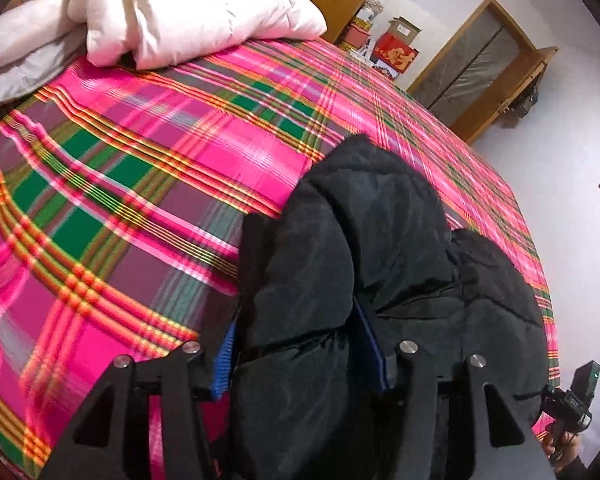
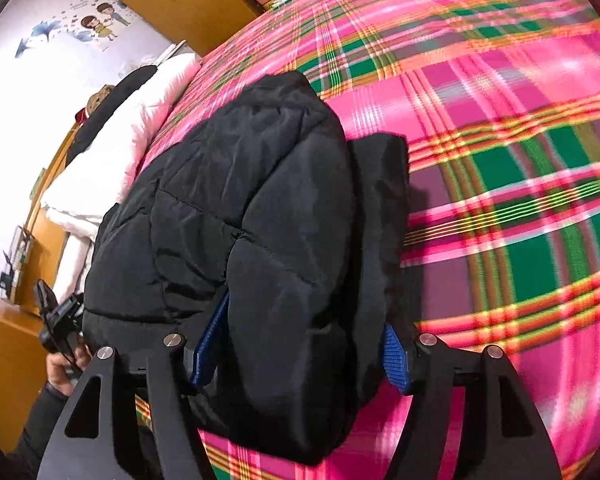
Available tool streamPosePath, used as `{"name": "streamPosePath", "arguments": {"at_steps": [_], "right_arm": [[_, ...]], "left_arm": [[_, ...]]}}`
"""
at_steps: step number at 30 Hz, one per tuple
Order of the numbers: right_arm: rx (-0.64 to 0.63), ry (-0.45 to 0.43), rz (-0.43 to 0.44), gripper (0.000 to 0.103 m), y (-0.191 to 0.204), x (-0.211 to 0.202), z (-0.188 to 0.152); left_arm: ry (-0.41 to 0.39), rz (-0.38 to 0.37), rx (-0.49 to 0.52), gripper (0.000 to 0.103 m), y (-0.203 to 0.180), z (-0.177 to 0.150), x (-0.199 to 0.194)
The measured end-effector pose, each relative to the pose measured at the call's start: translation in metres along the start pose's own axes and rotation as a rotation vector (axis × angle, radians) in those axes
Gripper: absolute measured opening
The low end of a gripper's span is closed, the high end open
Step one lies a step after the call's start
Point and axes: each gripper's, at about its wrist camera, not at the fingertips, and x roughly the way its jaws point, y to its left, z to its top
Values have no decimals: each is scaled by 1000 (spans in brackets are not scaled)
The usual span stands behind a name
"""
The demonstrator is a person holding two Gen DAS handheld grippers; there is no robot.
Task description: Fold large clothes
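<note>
Straddling black puffer jacket (image 2: 260,220), both grippers, jaws seemingly parted, plaid bedspread (image 2: 500,160)

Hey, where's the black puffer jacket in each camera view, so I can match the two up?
Left wrist view: the black puffer jacket fills the lower centre and right, running between the gripper's fingers.
Right wrist view: the jacket fills the centre and lower left, likewise between the fingers.
Shared landmark: the white duvet on the pink plaid bedsheet.

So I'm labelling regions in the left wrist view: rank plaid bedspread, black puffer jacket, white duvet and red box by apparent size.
1. plaid bedspread
2. black puffer jacket, enlarged by nearness to the camera
3. white duvet
4. red box
</note>
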Motion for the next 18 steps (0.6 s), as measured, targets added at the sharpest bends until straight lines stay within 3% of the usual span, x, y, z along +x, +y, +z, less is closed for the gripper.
{"name": "streamPosePath", "arguments": {"at_steps": [5, 8, 11, 13, 16, 18], "right_arm": [[-86, -116, -95, 66, 14, -48, -3], [-137, -178, -101, 66, 29, -69, -6], [-195, -141, -125, 66, 44, -57, -12], [-212, -80, -150, 62, 48, -35, -16], [-233, -20, -195, 62, 48, -6, -23], [-236, -13, -203, 62, 48, -4, -24]], "left_arm": [[-103, 46, 11, 57, -8, 6, -45], [-150, 4, 74, 57, -27, 3, -67], [-100, 5, 189, 57, -52, -4, -57], [-21, 52, 242, 57, -63, -10, -34], [79, 101, 243, 57, -67, -18, -2], [83, 120, 241, 57, -69, -18, 4]]}}
